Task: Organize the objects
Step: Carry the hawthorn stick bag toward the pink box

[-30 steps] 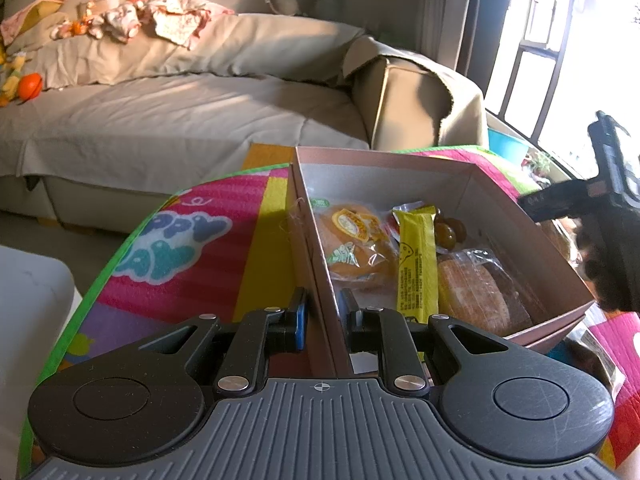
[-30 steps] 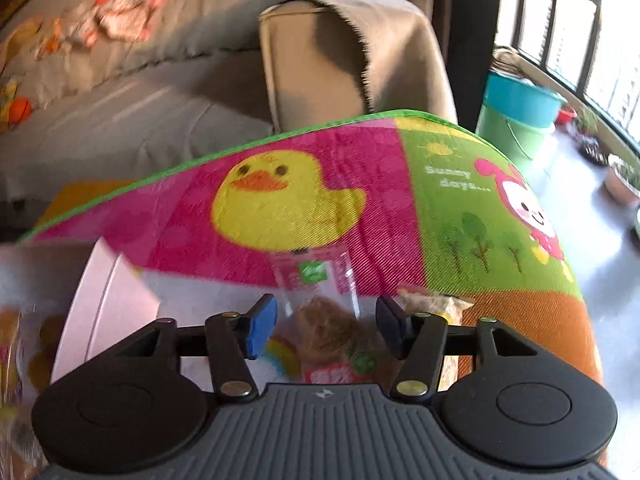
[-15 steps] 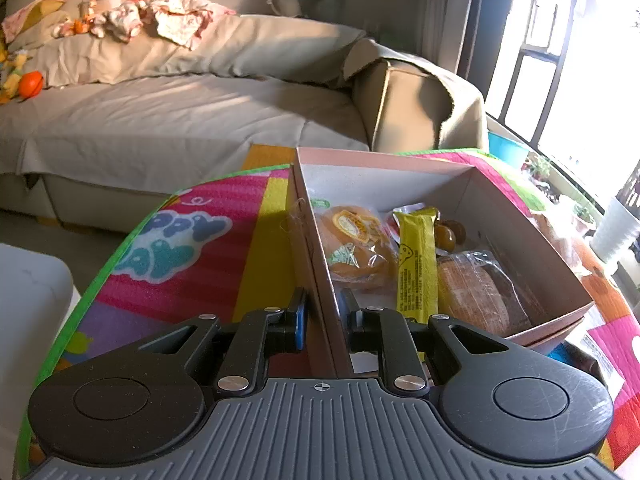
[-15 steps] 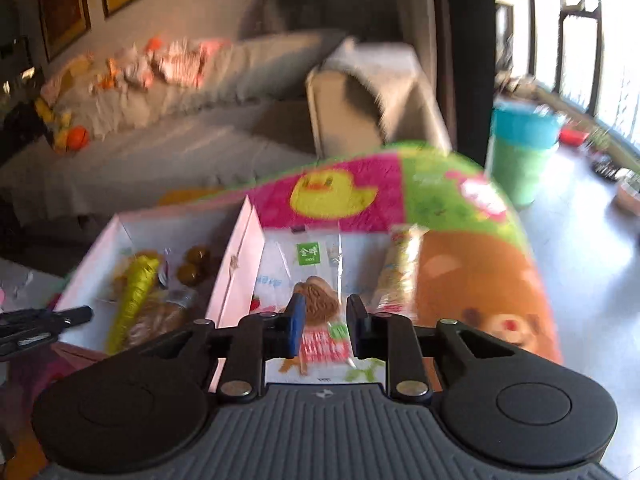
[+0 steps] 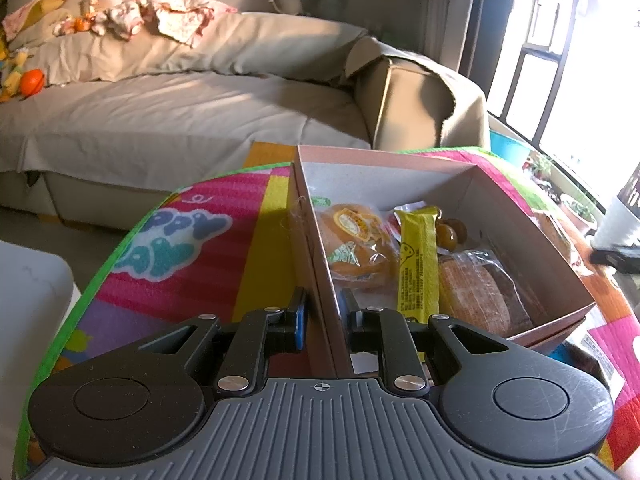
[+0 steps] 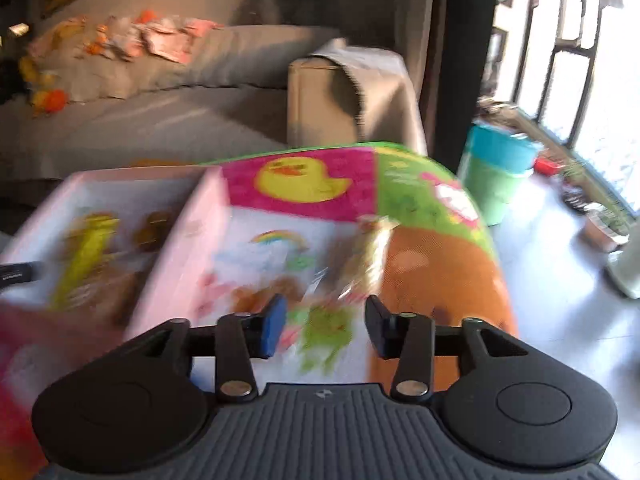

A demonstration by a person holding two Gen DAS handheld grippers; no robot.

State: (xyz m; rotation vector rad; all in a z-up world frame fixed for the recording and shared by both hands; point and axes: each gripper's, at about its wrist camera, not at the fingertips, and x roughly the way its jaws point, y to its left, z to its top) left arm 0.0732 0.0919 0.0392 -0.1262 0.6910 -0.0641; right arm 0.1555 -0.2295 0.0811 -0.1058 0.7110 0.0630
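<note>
Loose snack packets (image 6: 316,280) lie mid-frame in the right wrist view, on the play mat (image 6: 436,280) just right of the pink box (image 6: 188,240); blur hides their details. Probably light, crinkly film, slippery and crushable, so pinch a sealed end or flat edge. The right gripper (image 6: 326,324) hovers above them, jaws opening, nothing between the pads. The left gripper (image 5: 322,312) is clenched on the box's near wall (image 5: 316,280) at lower centre, steadying thin bendable card. The box still has room at its upper end; the mat edge drops off at right.
</note>
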